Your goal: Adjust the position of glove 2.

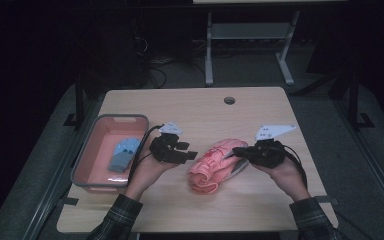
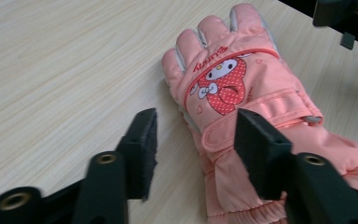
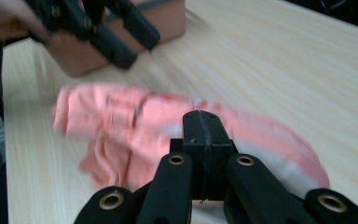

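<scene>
**My two grippers at the pink glove**

My left gripper (image 2: 196, 135) is spread wide, its jaws well apart and holding nothing. In the left gripper view one jaw hangs over bare wood and the other over the cuff end of the pink glove (image 2: 247, 116), which lies flat on the surface (image 2: 51, 70), back side up, with a cartoon patch and a strap across the wrist. I cannot tell whether that jaw touches the fabric.

My right gripper (image 3: 204, 140) has its jaws pressed together with no gap visible between them. They sit just over the pink glove (image 3: 135, 126), which is blurred in the right gripper view, so I cannot say whether any fabric is pinched between them.

From the high view, the pink glove (image 1: 212, 165) lies between my two hands, nearer the front edge than the back. My left gripper (image 1: 180, 150) is just beside its left side, my right gripper (image 1: 242, 152) at its right side.

The grey bin (image 1: 87, 165) with its pink inside sits at the left edge of the surface, holding a blue glove (image 1: 124, 154). The far half of the wood is open, apart from a round cable hole (image 1: 229, 100) near the back edge. To the right of my right hand there is bare wood out to the edge.
</scene>
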Tool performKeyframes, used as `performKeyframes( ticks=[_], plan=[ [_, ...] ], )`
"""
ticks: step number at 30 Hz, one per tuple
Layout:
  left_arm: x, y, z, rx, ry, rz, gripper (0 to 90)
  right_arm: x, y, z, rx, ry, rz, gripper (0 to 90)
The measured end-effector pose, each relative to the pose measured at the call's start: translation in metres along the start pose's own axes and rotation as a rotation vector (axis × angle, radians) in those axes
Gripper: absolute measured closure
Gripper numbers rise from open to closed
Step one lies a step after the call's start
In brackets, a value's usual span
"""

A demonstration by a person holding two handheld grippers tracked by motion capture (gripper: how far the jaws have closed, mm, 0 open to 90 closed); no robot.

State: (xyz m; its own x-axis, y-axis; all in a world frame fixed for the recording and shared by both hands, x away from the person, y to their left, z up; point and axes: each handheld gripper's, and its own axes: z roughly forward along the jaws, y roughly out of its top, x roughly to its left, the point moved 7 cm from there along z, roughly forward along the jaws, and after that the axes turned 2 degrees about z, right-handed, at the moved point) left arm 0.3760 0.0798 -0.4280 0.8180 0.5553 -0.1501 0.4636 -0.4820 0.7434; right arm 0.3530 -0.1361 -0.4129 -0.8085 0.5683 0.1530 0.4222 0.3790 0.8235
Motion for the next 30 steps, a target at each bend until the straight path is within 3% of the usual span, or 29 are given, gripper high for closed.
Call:
performKeyframes(
  ticks=[7,10,16,20,27,30],
  plan=[
    [0.001,-0.001,0.001,-0.004,-0.008,-0.010,37.8,0.005,0.021,0.031,0.002,0.028,-0.002,90.0],
    [0.002,-0.002,0.001,-0.002,-0.004,-0.009,35.3,0.004,0.013,0.043,0.044,0.016,-0.009,90.0],
    [0.003,-0.002,0.005,-0.001,-0.011,-0.020,28.1,0.007,-0.013,0.052,0.122,0.027,-0.009,90.0],
    [0.002,-0.001,0.016,0.012,-0.017,-0.015,21.3,0.010,-0.031,0.055,0.141,0.032,0.013,90.0],
    [-0.003,-0.001,0.042,0.059,-0.032,0.011,16.8,0.017,-0.046,0.062,0.172,-0.015,-0.021,90.0],
    [-0.002,0.000,0.054,0.062,-0.035,-0.008,15.8,0.018,-0.049,0.065,0.172,-0.006,-0.013,90.0]
  ],
)
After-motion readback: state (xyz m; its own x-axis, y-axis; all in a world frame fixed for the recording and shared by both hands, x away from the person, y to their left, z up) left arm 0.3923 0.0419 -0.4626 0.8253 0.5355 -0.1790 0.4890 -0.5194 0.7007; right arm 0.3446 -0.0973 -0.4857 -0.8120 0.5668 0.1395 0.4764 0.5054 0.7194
